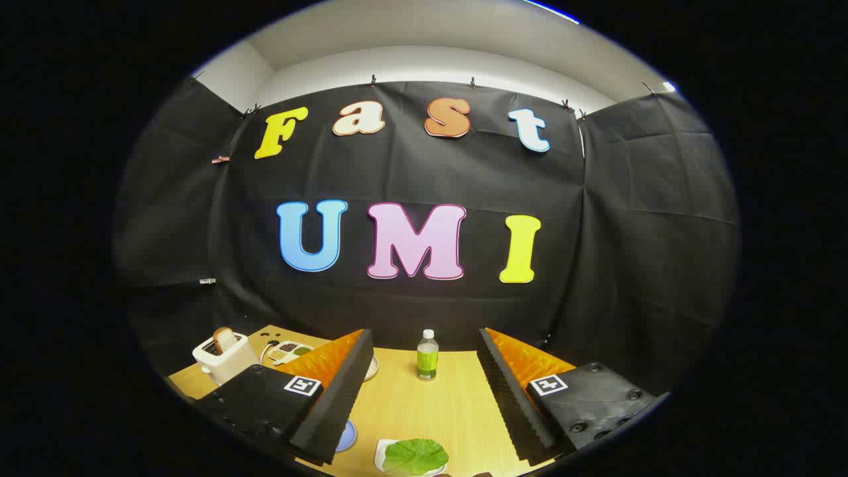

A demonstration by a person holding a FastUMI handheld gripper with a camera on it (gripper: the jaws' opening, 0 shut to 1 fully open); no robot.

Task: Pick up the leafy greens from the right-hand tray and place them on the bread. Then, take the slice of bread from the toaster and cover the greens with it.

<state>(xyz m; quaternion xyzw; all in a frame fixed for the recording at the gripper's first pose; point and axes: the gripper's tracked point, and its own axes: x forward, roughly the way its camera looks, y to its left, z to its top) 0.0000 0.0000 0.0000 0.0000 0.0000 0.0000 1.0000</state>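
Here: greens (416, 456) on tray (380, 453); bread (225, 339) in toaster (224, 361); jaws apart.

On the table (457, 404), the leafy greens (416, 456) lie in a tray (381, 454) between the spread tongs (421, 397). A bottle (427, 355) stands beyond them. Far left, the toaster (224, 358) holds a bread slice (225, 339) (upright), a compartment dish (289, 351) just beside it.

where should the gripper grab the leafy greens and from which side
Judging from here, come straight down from above: the leafy greens lie flat on a white tray between the open fingers. Pinch a raised, crinkled fold near the leaf's middle, since flat edges give little to grip.
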